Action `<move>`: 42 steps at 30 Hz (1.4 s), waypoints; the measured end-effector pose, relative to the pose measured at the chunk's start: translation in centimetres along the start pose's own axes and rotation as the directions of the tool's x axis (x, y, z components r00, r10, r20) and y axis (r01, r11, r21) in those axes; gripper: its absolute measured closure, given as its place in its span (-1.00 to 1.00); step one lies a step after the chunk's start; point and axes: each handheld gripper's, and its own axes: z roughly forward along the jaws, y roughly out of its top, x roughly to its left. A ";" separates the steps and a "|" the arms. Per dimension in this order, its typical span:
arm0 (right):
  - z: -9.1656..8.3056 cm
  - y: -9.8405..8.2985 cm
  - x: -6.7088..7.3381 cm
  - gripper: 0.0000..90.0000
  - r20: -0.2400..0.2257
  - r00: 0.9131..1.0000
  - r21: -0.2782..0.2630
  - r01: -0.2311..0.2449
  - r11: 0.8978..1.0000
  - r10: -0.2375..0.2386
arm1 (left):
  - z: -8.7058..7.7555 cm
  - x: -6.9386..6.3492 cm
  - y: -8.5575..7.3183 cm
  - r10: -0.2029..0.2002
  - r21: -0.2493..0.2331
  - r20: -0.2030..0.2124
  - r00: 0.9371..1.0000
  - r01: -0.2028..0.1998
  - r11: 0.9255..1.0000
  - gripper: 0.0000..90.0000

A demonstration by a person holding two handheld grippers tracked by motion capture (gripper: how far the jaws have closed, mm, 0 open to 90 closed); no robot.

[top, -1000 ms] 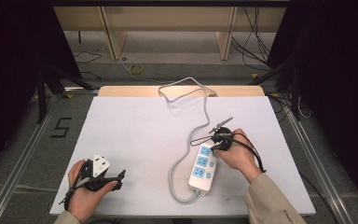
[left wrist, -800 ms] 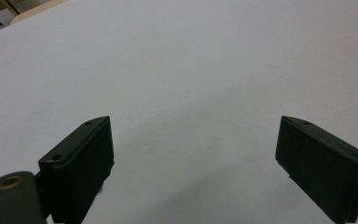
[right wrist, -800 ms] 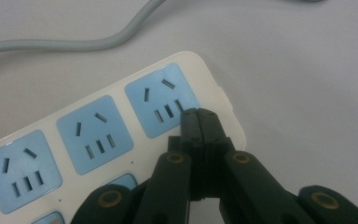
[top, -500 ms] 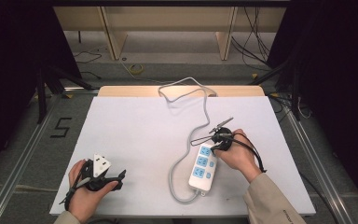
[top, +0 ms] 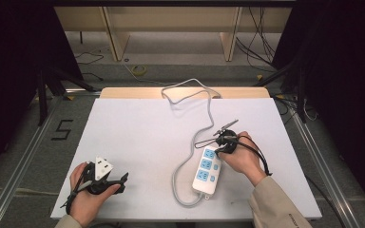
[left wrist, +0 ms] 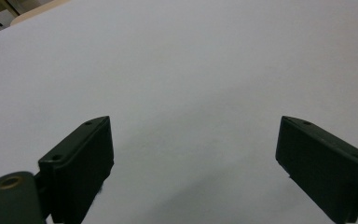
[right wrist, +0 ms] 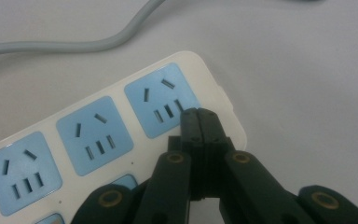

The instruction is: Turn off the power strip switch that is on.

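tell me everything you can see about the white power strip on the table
The power strip is a white, plastic-looking bar with rounded corners, lying flat on the white table, slanted, right of centre. Its face carries three blue socket panels in a row, plus smaller blue parts beside them, cut off by the frame. A grey cord leaves its near end, loops around and runs toward the table's far edge. The right gripper, jaws closed together, sits at the far end over the last socket; contact cannot be told.

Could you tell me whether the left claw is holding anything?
No, the left claw stands wide open with bare white table between its jaws.
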 end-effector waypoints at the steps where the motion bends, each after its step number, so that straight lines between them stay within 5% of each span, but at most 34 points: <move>1: 0.0 0.0 0.0 1.00 0.000 1.000 0.000 0.000 1.000 0.000 | 0.0 0.0 0.0 0.000 -0.002 -0.001 1.000 0.000 1.000 -0.76; 42: -1.3 -0.1 -0.2 1.00 -0.012 1.000 -0.053 0.009 0.999 -0.010 | 0.1 -0.1 0.0 -0.001 -0.002 0.002 1.000 0.001 1.000 -0.77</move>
